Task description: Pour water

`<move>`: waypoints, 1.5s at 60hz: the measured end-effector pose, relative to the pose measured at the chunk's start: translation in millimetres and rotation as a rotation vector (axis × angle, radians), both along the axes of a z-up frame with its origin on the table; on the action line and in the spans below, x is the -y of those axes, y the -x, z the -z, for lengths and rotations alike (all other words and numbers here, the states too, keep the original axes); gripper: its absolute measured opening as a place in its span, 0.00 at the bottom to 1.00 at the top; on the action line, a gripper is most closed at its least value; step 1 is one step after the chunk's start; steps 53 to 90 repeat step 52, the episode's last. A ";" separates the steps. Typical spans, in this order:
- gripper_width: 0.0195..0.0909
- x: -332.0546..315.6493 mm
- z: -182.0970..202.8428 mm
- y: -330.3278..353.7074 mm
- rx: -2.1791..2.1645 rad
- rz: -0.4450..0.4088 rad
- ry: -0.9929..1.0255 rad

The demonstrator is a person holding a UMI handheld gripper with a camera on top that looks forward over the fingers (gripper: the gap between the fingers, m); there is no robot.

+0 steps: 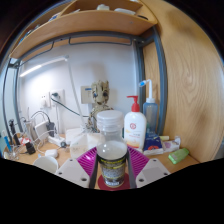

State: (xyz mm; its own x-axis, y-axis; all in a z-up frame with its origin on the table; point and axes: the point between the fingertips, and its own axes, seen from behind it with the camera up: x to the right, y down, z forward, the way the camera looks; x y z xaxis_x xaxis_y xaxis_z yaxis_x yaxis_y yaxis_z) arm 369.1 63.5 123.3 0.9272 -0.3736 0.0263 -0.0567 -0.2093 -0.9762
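Observation:
A small bottle (112,166) with a white cap and a dark, gold-printed label stands upright between my two magenta pads (88,160). My gripper (112,172) is shut on the bottle, both pads pressing its sides. Just beyond it stands a clear jar (109,124) with a white lid. The bottle's base is hidden below the fingers.
A white pump bottle with a red top (134,124) and a taller pump bottle (150,108) stand to the right. A green object (177,155) lies at the far right. Cables and small items (40,135) crowd the left of the desk. A wooden shelf (85,25) hangs overhead, with a wooden panel (190,80) at the right.

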 end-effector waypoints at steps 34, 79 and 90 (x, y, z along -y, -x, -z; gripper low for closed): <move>0.64 161.0 -21.2 51.4 -0.120 -0.087 0.357; 0.64 180.2 -60.1 67.5 -0.114 -0.121 0.338; 0.64 180.2 -60.1 67.5 -0.114 -0.121 0.338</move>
